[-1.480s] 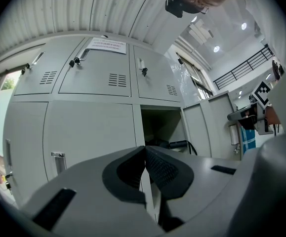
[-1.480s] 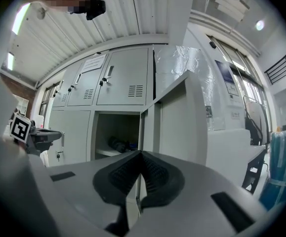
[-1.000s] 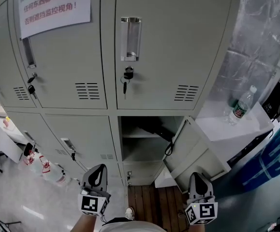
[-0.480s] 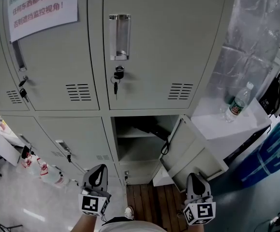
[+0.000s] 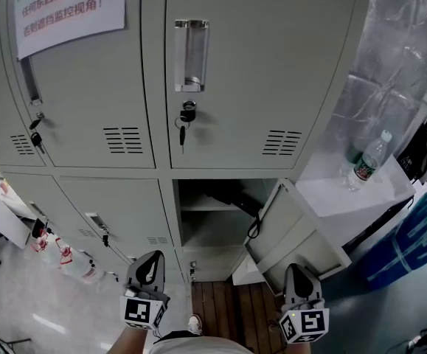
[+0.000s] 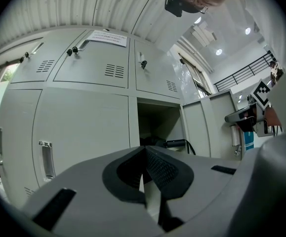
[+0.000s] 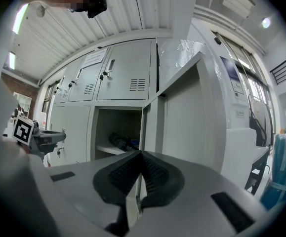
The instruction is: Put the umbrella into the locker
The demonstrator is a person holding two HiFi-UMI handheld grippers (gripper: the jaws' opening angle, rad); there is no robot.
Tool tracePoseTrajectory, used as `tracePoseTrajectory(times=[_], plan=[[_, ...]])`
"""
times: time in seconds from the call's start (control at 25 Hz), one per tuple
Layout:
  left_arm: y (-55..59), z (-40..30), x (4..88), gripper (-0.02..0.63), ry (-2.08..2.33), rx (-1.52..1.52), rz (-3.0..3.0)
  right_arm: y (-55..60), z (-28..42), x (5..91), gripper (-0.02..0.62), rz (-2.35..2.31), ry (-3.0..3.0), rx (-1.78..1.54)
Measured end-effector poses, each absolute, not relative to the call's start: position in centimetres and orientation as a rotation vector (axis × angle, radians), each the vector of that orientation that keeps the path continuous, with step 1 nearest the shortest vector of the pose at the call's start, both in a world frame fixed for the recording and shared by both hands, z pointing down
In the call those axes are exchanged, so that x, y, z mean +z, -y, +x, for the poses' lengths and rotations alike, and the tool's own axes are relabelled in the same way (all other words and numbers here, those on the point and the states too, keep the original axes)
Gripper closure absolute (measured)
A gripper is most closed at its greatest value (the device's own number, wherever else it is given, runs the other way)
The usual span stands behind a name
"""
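Grey steel lockers [image 5: 272, 65] fill the wall, each door with a vent grille, a handle and a key [image 5: 186, 118] in its lock; a paper notice [image 5: 69, 6] is taped to the upper left door. Below them a strip of dark wooden floor [image 5: 228, 301] meets paler glossy flooring at the left. To the right stands a white desk [image 5: 331, 198] carrying a clear plastic bottle [image 5: 366, 161], upright, with crinkled plastic sheet [image 5: 397, 65] behind it.

One lower locker [image 5: 213, 234] is open, its door [image 5: 294, 231] swung out to the right. The umbrella [image 5: 231, 194] lies flat on the shelf inside this compartment. Its long axis runs level and slantwise, from the back left to the front right. The handle end points toward the door side, and a black wrist loop [image 5: 257, 227] hangs over the shelf's front edge. It is black, folded short and rolled into a stubby cylinder.

Left claw [image 5: 148, 264] and right claw [image 5: 299, 275] are held level before the lockers, well apart from the umbrella. Each has its jaws pressed together with nothing between them.
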State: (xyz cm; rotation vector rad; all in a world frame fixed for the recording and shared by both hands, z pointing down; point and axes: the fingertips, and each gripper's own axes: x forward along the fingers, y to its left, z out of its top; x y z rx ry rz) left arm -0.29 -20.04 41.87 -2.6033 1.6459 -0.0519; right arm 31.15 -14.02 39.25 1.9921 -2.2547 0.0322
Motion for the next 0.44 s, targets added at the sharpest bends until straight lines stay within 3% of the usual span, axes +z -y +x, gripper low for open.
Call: tracePoseTrajectory(times=[0.44], plan=[[19.85, -0.82, 42.22, 0.583, -1.664, -0.052, -2.603, 14.47, 30.3, 39.45, 0.578, 1.961, 2.272, 0.028]])
